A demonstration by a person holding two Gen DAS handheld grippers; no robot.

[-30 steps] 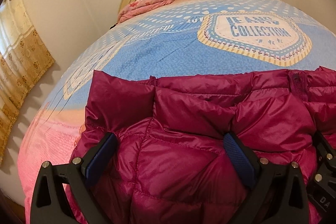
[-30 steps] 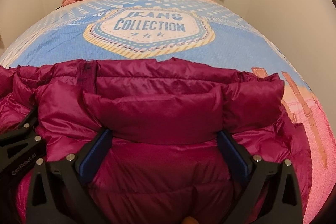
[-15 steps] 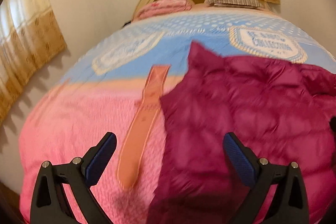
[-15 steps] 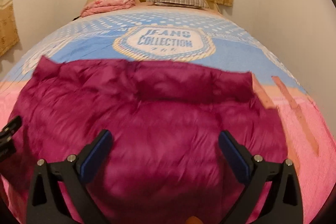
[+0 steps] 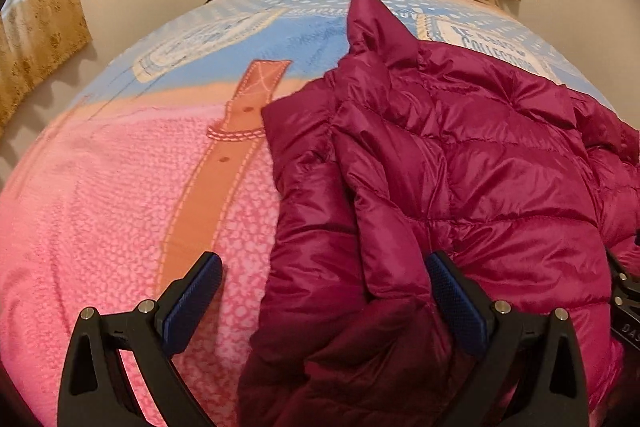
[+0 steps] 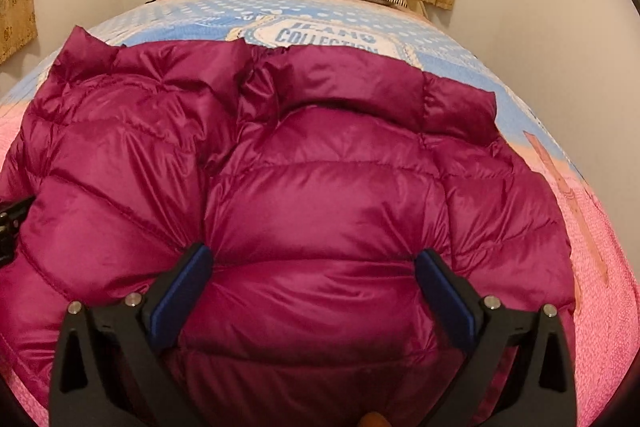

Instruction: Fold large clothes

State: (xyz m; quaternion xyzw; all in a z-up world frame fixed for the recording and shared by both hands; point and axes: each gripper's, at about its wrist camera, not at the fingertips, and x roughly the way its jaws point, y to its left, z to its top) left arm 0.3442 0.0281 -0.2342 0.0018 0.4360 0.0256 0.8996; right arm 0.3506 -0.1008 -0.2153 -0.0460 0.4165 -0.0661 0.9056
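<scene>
The magenta down jacket (image 6: 328, 187) lies spread on the bed (image 5: 100, 207), its far edge reaching the "COLLECTION" print on the bedspread and its near hem toward the cameras; one pointed corner (image 5: 372, 15) of the jacket stands up toward the headboard. The left claw (image 5: 324, 291) is spread wide over the jacket's left edge, one pad (image 5: 192, 303) above the pink bedspread beside the jacket, the other against the quilted fabric, gripping nothing; the right claw (image 6: 316, 287) is likewise wide, its pads pressing into the puffy panel near the hem without closing on it. The jacket looks light, soft and springy, with a slick shiny shell; I judge it will slip from a shallow pinch and puff back open after a fold. The stitched seams and the hem edge seem the best holds, since the fill is thinnest there; each fold probably needs pressing down to push air out.
</scene>
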